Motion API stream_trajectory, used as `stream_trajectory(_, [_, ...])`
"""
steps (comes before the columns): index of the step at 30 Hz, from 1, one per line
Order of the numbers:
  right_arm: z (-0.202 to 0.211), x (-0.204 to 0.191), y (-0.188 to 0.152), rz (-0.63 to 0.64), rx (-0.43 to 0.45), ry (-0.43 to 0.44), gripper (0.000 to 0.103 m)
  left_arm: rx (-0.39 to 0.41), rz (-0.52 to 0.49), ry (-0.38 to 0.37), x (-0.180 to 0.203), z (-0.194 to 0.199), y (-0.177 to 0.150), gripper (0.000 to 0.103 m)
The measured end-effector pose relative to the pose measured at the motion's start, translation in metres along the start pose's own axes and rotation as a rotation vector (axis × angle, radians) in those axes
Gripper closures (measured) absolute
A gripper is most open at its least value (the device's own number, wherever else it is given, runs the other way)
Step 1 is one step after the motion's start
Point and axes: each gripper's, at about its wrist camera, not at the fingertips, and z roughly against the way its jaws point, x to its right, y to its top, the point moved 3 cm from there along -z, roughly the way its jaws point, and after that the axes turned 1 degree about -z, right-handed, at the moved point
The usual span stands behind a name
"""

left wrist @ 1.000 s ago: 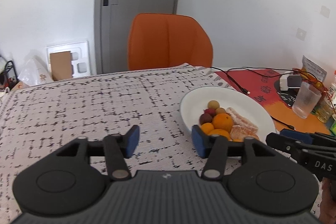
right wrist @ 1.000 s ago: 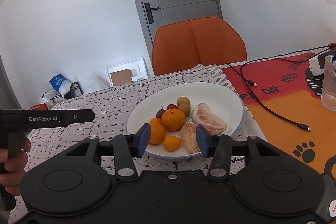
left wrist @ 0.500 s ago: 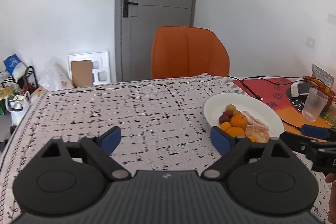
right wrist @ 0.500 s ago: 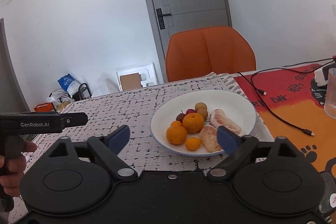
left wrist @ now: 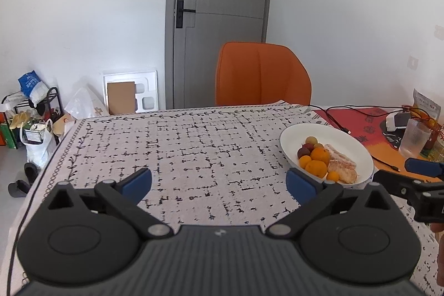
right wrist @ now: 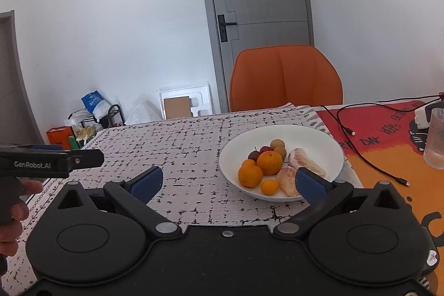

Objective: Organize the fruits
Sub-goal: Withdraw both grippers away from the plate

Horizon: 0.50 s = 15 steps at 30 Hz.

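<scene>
All fruit sits heaped in the wide white ceramic plate [right wrist: 280, 135], near the right edge of the black-on-white patterned tablecloth [left wrist: 194, 151]: round oranges [right wrist: 268, 162], small dark plums [right wrist: 254, 155], tan longans [right wrist: 277, 144], peeled pomelo segments [right wrist: 306, 165]. None lies loose on the cloth, so the gathering looks done; nothing obvious remains.

Left gripper [left wrist: 219, 182]: jaws opening, nothing between them. Right gripper [right wrist: 229, 183]: jaws opening, likewise empty, its right pad in front of the plate's near rim.

Only the right wrist view shows the person's hand [right wrist: 12, 212]. Only the left wrist view shows the snack bag [left wrist: 426, 104] by the ribbed glass tumbler [left wrist: 413, 138].
</scene>
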Motion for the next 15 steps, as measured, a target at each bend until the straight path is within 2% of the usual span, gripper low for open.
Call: stream_trajectory(15, [0.018, -0.019, -0.007, 0.020, -0.026, 0.009, 0.000, 0.013, 0.026, 0.041, -0.021, 0.041, -0.017, 0.000])
